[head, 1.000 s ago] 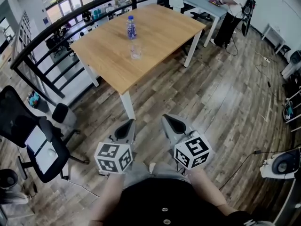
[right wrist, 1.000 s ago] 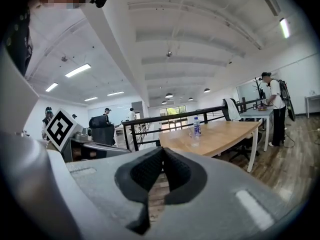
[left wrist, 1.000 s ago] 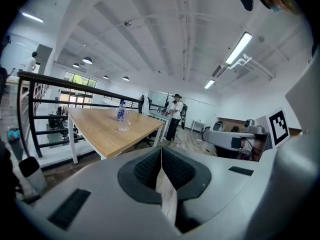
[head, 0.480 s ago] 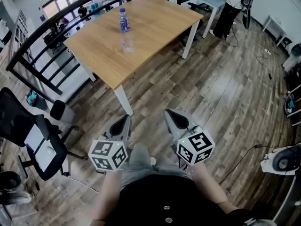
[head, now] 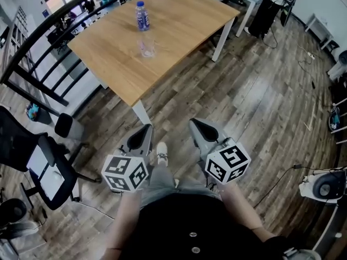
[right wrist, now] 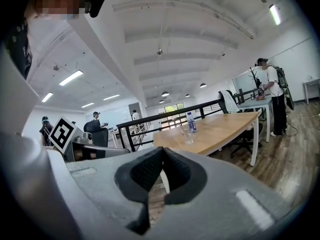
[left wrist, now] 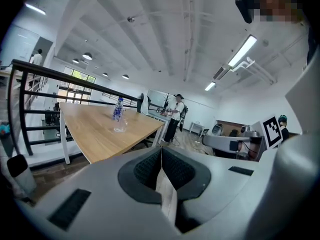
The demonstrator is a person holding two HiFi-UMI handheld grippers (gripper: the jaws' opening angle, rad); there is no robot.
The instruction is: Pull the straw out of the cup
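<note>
Head view shows the cup (head: 147, 47) standing on the wooden table (head: 184, 31), well ahead of the left gripper (head: 145, 130) and the right gripper (head: 195, 124), with a water bottle (head: 142, 16) just beyond it. The straw is too fine to make out from here.

The main risk, as I judge it, lies at the cup. It is clear and looks light, so pulling on the straw without the other gripper steadying it could tip or drag it. The bottle close behind could also be knocked by a careless reach.

Both pairs of fingers would have to part before either is of use. The left jaws are pressed together on nothing, and the right likewise — closed, empty, touching nothing.
</note>
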